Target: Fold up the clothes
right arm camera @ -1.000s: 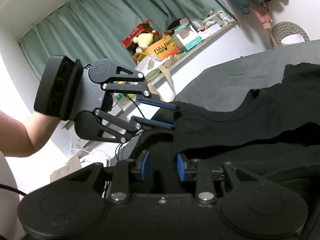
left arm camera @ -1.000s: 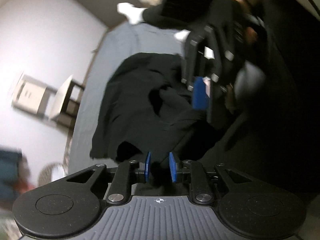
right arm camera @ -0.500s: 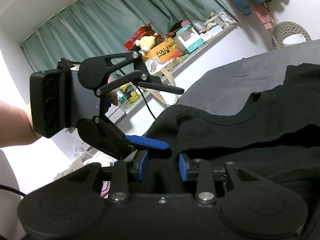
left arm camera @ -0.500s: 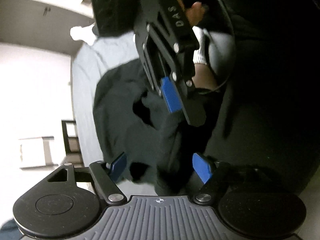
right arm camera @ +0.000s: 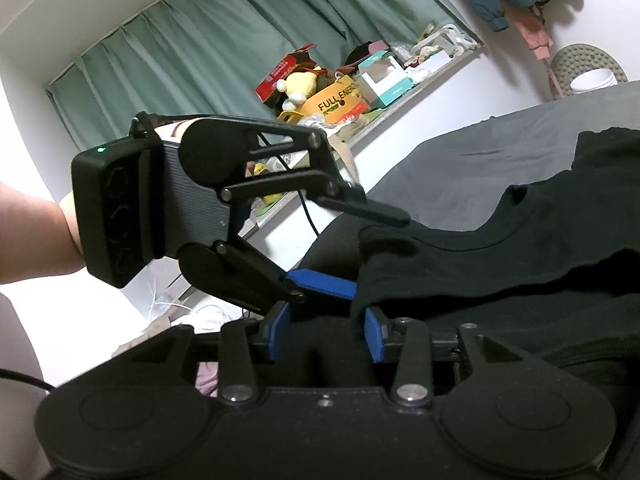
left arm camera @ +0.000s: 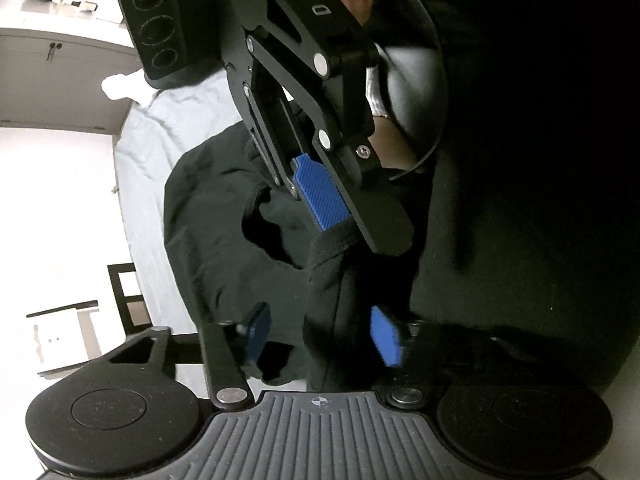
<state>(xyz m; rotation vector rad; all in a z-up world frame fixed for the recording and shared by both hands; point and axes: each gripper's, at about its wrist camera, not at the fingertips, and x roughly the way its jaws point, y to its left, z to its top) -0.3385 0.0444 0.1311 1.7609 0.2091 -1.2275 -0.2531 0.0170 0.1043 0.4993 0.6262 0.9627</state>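
Lying rumpled on the grey bed (left arm camera: 152,140), the black garment (left arm camera: 208,240) looks unfolded; folding remains. Left gripper (left arm camera: 320,336) has jaws spread around a raised edge; right gripper (right arm camera: 326,330) pinches the cloth beside it.

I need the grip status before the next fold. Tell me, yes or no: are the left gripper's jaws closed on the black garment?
No. The left gripper stands wide open, with the black garment loose between its blue pads.

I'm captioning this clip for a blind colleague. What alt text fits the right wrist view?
The left tongs, held by a hand at the left edge, hang open around an edge of a black garment spread on a grey bed. The right tongs below grip the same cloth; green curtains hang behind.
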